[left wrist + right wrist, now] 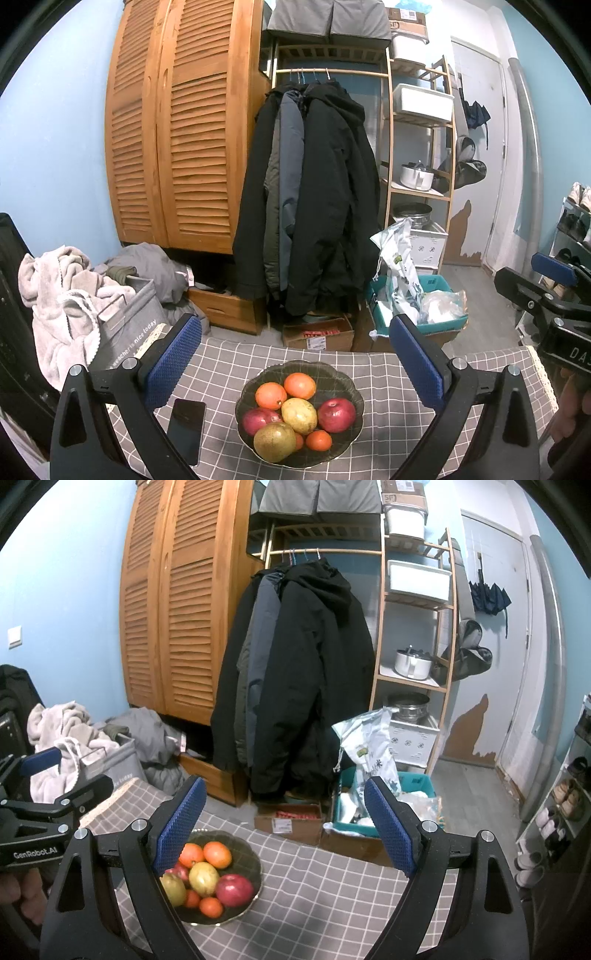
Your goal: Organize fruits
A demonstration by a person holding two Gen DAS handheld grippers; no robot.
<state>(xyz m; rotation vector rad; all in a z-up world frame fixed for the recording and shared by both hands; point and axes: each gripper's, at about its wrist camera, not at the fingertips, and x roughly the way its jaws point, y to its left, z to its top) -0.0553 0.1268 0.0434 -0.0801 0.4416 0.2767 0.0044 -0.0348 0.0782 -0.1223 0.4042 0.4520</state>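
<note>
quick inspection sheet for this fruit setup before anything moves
surface: table with grey checked cloth
job's things: dark bowl holding oranges, red apples, yellow-green pears
clutter: black phone lying left of the bowl
grippers: left gripper open, empty; right gripper open, empty
cables: nothing seen
surroundings: louvred wooden wardrobe, hanging coats, laundry basket, shelf rack

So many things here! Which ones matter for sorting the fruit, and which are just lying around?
For the job: bowl, oranges, red apples, pears, left gripper, right gripper.

Lying about: phone, coats, laundry basket, wardrobe.
</note>
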